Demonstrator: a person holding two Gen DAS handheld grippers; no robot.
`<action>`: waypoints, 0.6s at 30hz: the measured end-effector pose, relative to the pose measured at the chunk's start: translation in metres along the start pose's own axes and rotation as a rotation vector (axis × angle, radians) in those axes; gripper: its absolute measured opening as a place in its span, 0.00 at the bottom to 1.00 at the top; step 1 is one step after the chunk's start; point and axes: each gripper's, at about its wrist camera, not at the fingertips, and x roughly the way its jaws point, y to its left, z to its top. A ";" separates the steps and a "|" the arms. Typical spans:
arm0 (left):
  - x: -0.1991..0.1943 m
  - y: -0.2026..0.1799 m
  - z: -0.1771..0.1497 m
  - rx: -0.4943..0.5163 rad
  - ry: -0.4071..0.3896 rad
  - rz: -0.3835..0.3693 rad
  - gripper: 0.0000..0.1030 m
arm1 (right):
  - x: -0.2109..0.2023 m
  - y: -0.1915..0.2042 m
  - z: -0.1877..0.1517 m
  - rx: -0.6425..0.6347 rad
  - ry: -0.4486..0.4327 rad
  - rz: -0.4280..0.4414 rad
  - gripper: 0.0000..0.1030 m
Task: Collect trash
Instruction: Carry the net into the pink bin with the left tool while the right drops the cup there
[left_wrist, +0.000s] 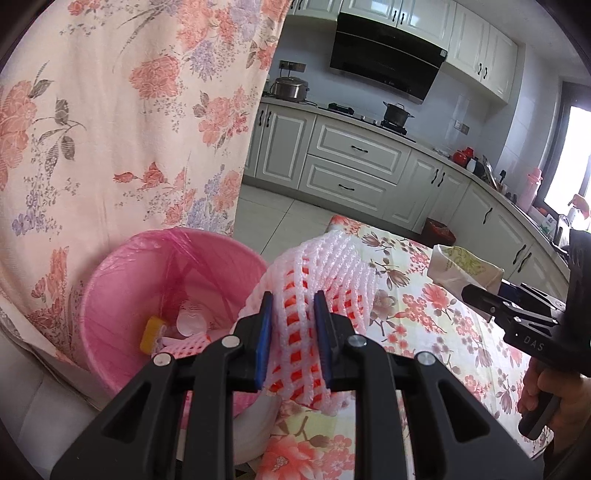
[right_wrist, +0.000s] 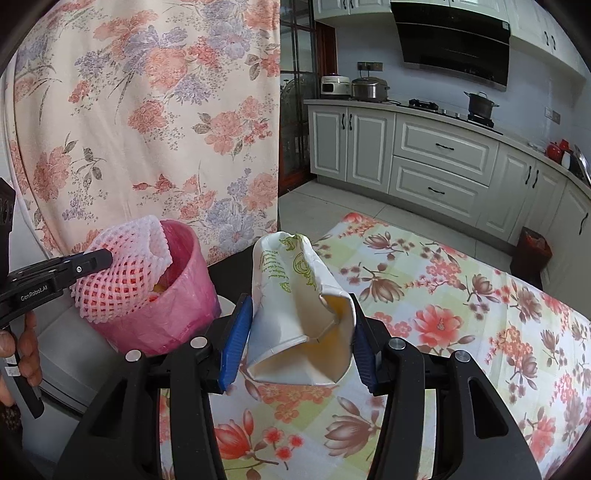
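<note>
Two pieces of trash are in hand and one pink bin (left_wrist: 122, 280) stands at the table's left end, lined with a pink bag. The left gripper (left_wrist: 293, 332) is clenched narrowly on one white foam fruit net (left_wrist: 321, 273) with orange showing through its mesh — it hangs at the bin's rim. The right gripper (right_wrist: 299, 339) is spread wider, its two blue pads pressing a single crushed paper cup (right_wrist: 295, 306) above the floral tablecloth (right_wrist: 461, 306). Inside the bin lie one yellow scrap (left_wrist: 151, 334), some white scraps and a bit of foam net.
</note>
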 end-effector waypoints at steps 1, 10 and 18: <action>-0.003 0.005 0.000 -0.006 -0.005 0.005 0.21 | 0.001 0.005 0.001 -0.004 0.000 0.004 0.48; -0.019 0.037 0.002 -0.043 -0.033 0.032 0.21 | 0.009 0.041 0.013 -0.032 0.002 0.046 0.48; -0.024 0.066 0.001 -0.075 -0.039 0.067 0.21 | 0.021 0.069 0.024 -0.056 0.008 0.076 0.48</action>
